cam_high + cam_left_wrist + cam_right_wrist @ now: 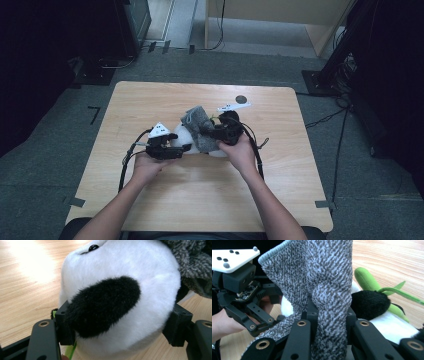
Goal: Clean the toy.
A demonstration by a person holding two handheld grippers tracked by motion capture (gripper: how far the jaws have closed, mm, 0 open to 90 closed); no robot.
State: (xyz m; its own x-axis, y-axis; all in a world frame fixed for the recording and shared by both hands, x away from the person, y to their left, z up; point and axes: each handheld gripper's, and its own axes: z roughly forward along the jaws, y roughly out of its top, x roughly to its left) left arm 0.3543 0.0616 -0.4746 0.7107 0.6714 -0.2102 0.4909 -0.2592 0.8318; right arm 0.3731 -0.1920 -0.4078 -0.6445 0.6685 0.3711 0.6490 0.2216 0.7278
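Note:
A black-and-white plush panda (pixel 182 136) lies at the middle of the wooden table (pixel 150 100), with a grey knitted cloth (pixel 198 124) draped over it. My left gripper (pixel 184 148) comes in from the left. Its jaws press both sides of the panda's white head (pixel 150 277), beside a black fur patch (pixel 105 305), and the left gripper (pixel 120 327) is shut on it. My right gripper (pixel 213 133) reaches in from the right. The right gripper (pixel 329 322) is shut on a fold of the grey cloth (pixel 324 277), which stands up between the jaws. The panda's black fur (pixel 368 303) and a green plush stalk (pixel 368 280) show behind the cloth.
A small dark round spot (pixel 241 99) marks the table beyond the right gripper. Cables trail from both grippers across the table. Grey carpet surrounds the table, with dark stands (pixel 345 45) at the right and a wooden frame (pixel 280 20) at the back.

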